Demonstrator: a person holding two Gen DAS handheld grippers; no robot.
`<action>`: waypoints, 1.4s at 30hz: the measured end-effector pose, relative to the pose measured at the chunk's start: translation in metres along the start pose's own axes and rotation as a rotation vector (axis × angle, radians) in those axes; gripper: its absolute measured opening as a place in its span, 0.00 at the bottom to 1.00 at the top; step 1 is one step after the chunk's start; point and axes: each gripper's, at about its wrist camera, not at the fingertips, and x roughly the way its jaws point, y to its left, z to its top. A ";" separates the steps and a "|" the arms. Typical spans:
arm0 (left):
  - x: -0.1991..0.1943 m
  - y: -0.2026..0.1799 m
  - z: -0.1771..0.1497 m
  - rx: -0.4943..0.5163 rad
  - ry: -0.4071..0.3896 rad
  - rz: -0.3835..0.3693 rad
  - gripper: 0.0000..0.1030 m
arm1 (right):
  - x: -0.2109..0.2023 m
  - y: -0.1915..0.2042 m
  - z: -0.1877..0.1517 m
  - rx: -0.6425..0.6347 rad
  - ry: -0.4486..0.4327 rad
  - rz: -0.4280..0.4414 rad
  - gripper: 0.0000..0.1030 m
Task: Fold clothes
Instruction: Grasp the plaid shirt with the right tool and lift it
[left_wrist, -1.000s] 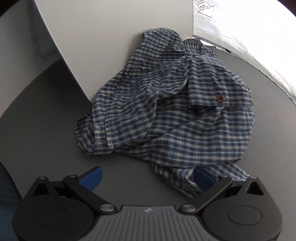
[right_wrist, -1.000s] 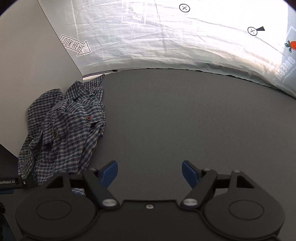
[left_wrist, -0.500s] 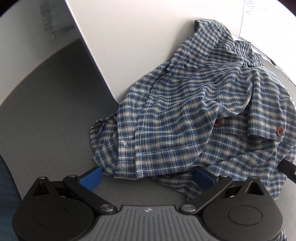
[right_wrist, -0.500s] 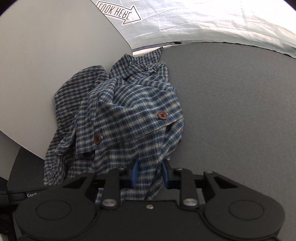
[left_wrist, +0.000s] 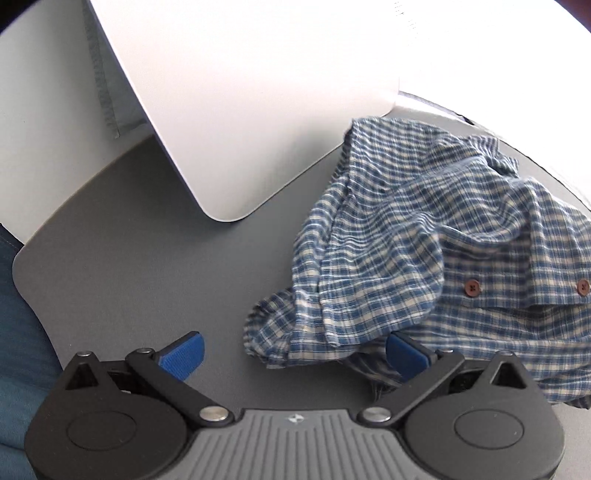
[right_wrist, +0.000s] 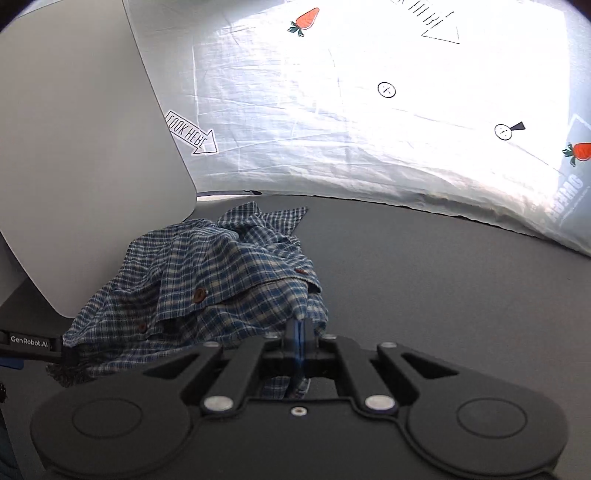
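Shirt: a blue-and-white checked shirt (right_wrist: 207, 280) lies crumpled in a loose heap on the grey table (right_wrist: 424, 280), at the foot of the white panel; it is not folded.
Shirt, detail: brown buttons (left_wrist: 472, 287) show along a placket that runs across the heap; the collar end points toward the printed sheet at the far edge of the table.
Right gripper: the right gripper (right_wrist: 298, 334) is clenched, its blue pads pressed together on a fold of cloth at the near right edge of the heap; a ridge of cloth rises from the heap to the pads.
Left gripper: the left gripper (left_wrist: 293, 356) stands spread wide and grips nothing; a lower edge of the shirt lies between its fingers, and cloth drapes against the right-hand blue pad (left_wrist: 406, 354), while the left-hand pad is over bare table, apart from the cloth.
White panel: a white panel (left_wrist: 240, 110) with a rounded lower corner stands upright on the table just beside the heap; whether the cloth touches it cannot be told.
Printed sheet: a pale wrinkled sheet (right_wrist: 369, 110) hangs behind the table, printed with carrots, small circles and an arrow lettered "LOOK HERE".
Containers: no box, basket or bin is in view; the shirt rests straight on the table top.
Table: grey, matte, bare to the right of the heap.
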 end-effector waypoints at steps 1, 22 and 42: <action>-0.010 -0.008 -0.010 0.011 -0.004 -0.020 1.00 | -0.016 -0.022 -0.007 0.018 -0.002 -0.044 0.00; -0.078 -0.100 -0.084 0.081 -0.035 -0.230 1.00 | -0.123 -0.207 -0.061 0.243 0.057 -0.369 0.04; 0.072 -0.099 0.043 0.065 0.112 -0.434 0.98 | 0.138 -0.018 0.095 0.052 0.165 0.042 0.35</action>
